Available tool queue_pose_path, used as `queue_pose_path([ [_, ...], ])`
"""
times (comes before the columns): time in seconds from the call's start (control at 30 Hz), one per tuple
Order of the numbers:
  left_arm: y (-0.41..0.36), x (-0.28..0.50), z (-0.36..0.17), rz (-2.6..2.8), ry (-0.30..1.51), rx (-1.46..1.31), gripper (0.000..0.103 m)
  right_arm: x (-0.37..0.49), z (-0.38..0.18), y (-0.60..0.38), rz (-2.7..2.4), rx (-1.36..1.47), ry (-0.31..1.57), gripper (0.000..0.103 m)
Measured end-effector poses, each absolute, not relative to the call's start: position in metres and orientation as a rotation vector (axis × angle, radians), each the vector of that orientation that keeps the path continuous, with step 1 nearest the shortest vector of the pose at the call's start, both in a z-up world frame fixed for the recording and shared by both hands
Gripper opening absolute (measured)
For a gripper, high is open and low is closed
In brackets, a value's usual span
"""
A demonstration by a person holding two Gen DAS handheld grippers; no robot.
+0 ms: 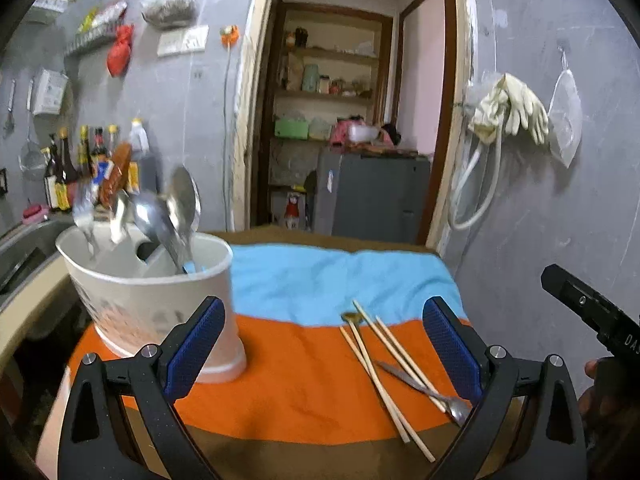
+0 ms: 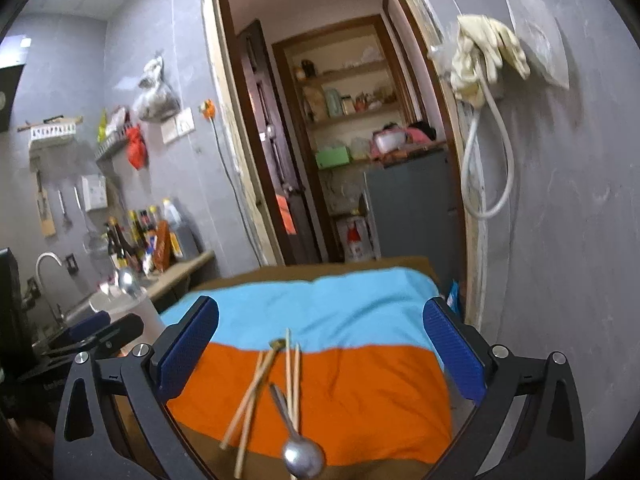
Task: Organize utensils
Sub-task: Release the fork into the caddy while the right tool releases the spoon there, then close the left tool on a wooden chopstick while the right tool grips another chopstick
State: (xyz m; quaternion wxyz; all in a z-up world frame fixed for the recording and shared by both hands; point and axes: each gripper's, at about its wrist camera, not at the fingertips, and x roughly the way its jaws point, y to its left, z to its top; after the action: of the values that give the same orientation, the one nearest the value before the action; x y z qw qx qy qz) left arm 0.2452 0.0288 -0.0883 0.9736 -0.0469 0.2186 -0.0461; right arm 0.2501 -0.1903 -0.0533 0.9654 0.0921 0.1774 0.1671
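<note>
A white utensil holder (image 1: 160, 300) stands on the orange part of the cloth at left, with several metal spoons (image 1: 176, 216) sticking out of it. Wooden chopsticks (image 1: 384, 376) and a metal spoon (image 1: 424, 388) lie loose on the cloth to the right. My left gripper (image 1: 324, 348) is open above the cloth, its left pad just in front of the holder. In the right wrist view the chopsticks (image 2: 276, 384) and the spoon (image 2: 298, 444) lie between and below the pads of my right gripper (image 2: 320, 352), which is open with nothing held. The holder (image 2: 132, 312) shows at far left.
The table carries a blue and orange cloth (image 1: 320, 280) over a brown one. A counter with sauce bottles (image 1: 76, 168) and a sink (image 2: 52, 276) lies to the left. An open doorway (image 1: 348, 120) is behind; the grey wall with hanging gloves (image 1: 508, 108) is at right.
</note>
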Motion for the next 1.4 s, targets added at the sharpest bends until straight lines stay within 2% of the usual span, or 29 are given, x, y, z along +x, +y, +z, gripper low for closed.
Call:
queue_pose_path([
  [0.17,0.025,0.264,-0.107,-0.148,0.531,-0.116,0.095,0.267,-0.069,-0.195,0.339,0.19,0.445,0.103],
  [0.2,0.024,0.268,-0.111,-0.156,0.545,-0.118,0.093,0.271,-0.072,-0.196,0.347,0.193,0.465,0.097],
  [0.23,0.023,0.271,-0.113,-0.164,0.556,-0.117,0.088,0.275,-0.075,-0.197,0.354,0.197,0.48,0.087],
  [0.3,0.02,0.279,-0.119,-0.179,0.588,-0.108,0.076,0.284,-0.08,-0.197,0.356,0.192,0.512,0.077],
  [0.37,0.017,0.288,-0.125,-0.189,0.622,-0.101,0.064,0.292,-0.085,-0.197,0.37,0.191,0.544,0.074],
  [0.47,0.015,0.3,-0.133,-0.19,0.669,-0.103,0.053,0.301,-0.092,-0.196,0.391,0.202,0.578,0.069],
  [0.67,0.016,0.326,-0.15,-0.172,0.787,-0.129,0.034,0.32,-0.108,-0.183,0.45,0.176,0.665,0.049],
  [0.83,0.018,0.34,-0.157,-0.192,0.836,-0.165,0.027,0.335,-0.122,-0.165,0.516,0.14,0.74,0.029],
  [0.9,0.018,0.346,-0.159,-0.202,0.859,-0.176,0.023,0.341,-0.127,-0.158,0.548,0.126,0.779,0.025],
  [1.17,0.019,0.364,-0.164,-0.18,0.943,-0.218,0.012,0.357,-0.14,-0.149,0.59,0.111,0.886,0.019],
  [1.4,0.01,0.378,-0.166,-0.173,1.007,-0.186,0.01,0.36,-0.145,-0.148,0.601,0.116,0.926,0.019],
])
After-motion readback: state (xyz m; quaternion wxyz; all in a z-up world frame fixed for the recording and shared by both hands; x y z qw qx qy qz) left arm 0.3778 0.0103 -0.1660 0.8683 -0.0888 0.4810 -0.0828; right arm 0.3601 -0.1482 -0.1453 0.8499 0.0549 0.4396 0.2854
